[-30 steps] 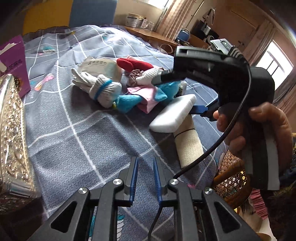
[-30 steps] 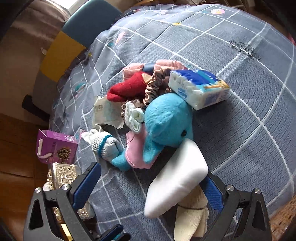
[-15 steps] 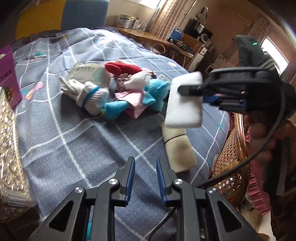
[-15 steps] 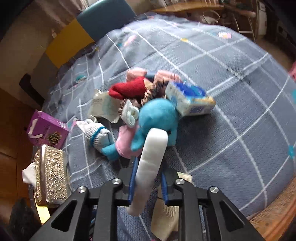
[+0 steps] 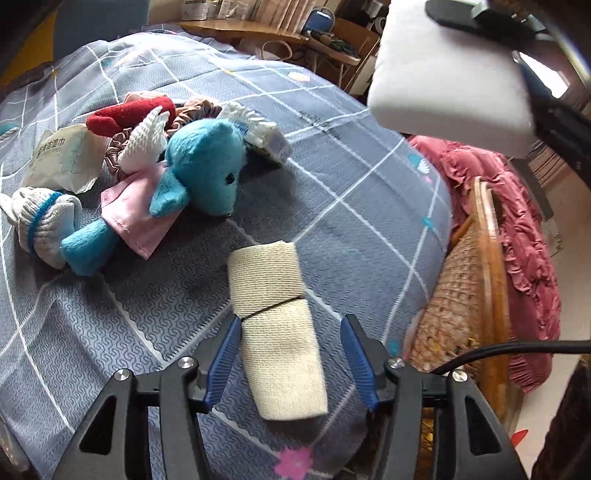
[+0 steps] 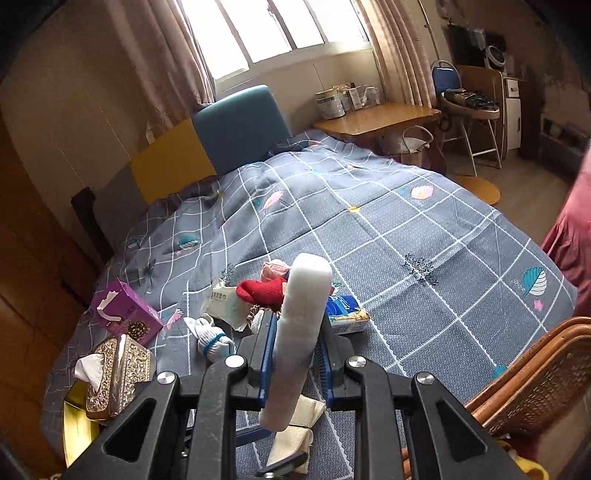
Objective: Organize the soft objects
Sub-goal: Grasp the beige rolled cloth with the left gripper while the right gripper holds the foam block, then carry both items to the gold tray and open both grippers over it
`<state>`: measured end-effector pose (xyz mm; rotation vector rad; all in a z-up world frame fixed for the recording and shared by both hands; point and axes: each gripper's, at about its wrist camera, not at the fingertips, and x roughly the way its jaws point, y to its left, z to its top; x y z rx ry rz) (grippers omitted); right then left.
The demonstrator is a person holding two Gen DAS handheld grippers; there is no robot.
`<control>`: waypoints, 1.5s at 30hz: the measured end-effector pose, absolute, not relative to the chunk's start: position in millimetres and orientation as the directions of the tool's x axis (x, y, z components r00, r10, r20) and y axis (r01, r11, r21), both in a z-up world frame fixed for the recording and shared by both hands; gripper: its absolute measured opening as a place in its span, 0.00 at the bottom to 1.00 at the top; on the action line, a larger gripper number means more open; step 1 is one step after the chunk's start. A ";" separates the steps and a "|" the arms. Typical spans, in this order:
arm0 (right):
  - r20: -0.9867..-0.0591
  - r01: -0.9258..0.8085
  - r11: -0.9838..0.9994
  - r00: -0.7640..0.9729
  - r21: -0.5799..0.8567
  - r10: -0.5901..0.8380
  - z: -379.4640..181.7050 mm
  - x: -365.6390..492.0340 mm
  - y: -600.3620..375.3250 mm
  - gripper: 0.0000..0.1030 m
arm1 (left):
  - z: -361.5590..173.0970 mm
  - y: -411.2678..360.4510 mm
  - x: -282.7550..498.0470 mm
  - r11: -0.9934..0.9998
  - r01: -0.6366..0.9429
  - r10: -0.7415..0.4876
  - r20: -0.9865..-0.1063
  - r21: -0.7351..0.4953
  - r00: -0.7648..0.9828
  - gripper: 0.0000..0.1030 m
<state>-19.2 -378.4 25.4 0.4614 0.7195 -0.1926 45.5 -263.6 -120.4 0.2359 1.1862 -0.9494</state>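
left gripper (image 5: 290, 360) spreading, jaws just opening, straddling cream bandage roll (image 5: 277, 325) untouched | roll lying lower centre on bedspread (image 5: 369, 206), long axis running between fingers | right gripper (image 6: 293, 363) pinching white sponge (image 6: 297, 332), raised upper right

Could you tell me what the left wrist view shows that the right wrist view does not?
Only the left wrist view shows the blue plush toy and the open left claw, just widened around the beige rolled cloth. Only the right wrist view shows the purple box, the ornate tissue box and the window. Both show the white sponge clamped in the right claw, and the red sock.
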 end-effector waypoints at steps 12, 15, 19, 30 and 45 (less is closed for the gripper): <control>-0.707 0.332 0.879 0.707 0.341 0.007 -5.9 -6.7 -371.2 0.20 | -104.7 -227.6 40.9 0.620 0.741 -0.538 -0.828 -0.260 0.160 0.33; -0.724 0.327 0.885 0.690 0.330 0.015 -14.6 0.9 -363.0 0.20 | -86.8 -202.5 48.9 0.656 0.713 -0.539 -0.814 -0.246 0.215 0.26; -0.742 0.311 0.898 0.669 0.312 0.026 -25.3 9.9 -348.6 0.20 | -50.3 -172.4 75.0 0.709 0.664 -0.548 -0.779 -0.239 0.305 0.14; -0.798 0.225 0.931 0.593 0.288 0.104 -59.5 34.3 -293.9 0.20 | 11.9 -131.9 121.1 0.748 0.644 -0.537 -0.717 -0.162 0.444 0.08; -0.795 0.285 0.907 0.601 0.309 0.082 -58.3 21.2 -314.3 0.20 | -121.3 -188.2 100.4 0.656 0.735 -0.419 -0.893 -0.172 0.166 0.43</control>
